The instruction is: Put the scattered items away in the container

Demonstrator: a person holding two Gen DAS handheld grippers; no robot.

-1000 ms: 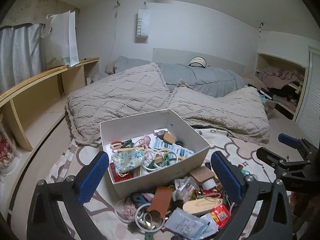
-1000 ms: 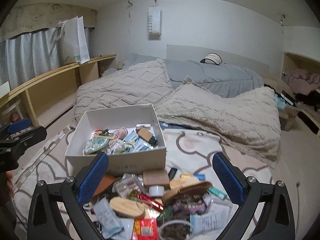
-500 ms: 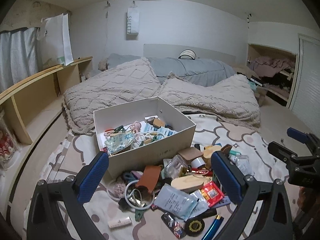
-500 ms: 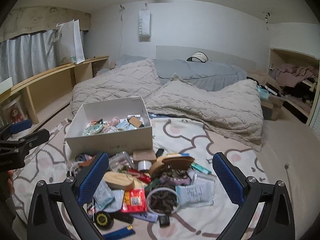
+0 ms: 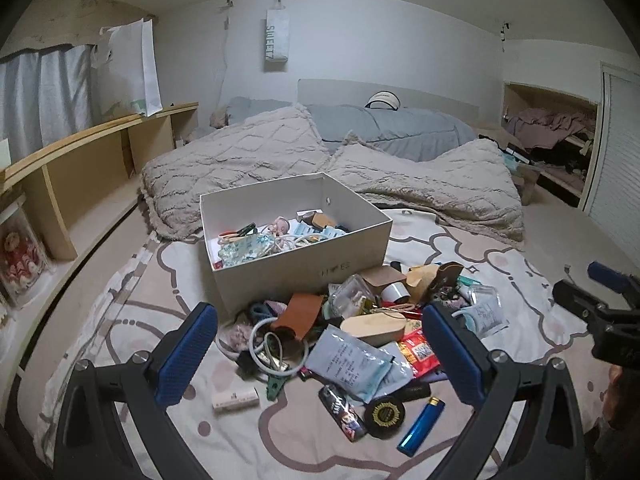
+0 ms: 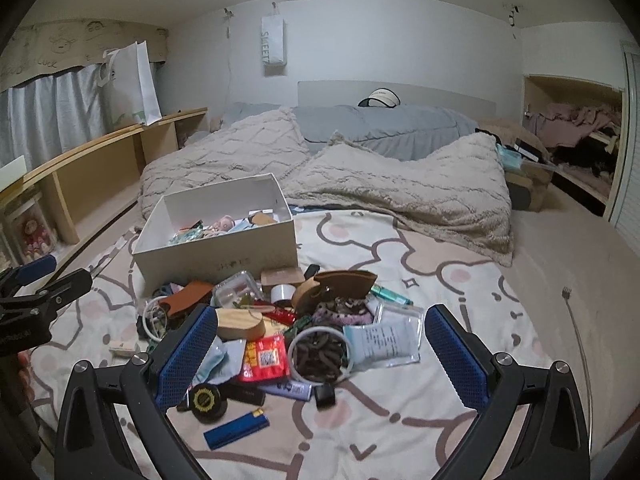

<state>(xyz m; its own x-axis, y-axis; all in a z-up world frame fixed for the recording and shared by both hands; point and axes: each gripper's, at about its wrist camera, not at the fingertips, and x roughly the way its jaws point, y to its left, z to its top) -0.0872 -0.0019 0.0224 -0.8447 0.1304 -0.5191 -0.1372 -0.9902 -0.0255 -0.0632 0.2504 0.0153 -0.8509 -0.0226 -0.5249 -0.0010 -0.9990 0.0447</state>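
Both grippers hover above the patterned blanket (image 5: 460,248), level and pointed at the clutter, with nothing between their fingers: the left gripper (image 5: 316,350) is spread wide over the pile of scattered items (image 5: 344,320), and the right gripper (image 6: 318,354) is equally wide over it. The white box (image 5: 304,264), partly filled, sits just behind the pile toward the blanket's far left. Only the right wrist view shows the black clip (image 6: 325,391); only the left shows the small white tube (image 5: 235,398) at the pile's near left edge
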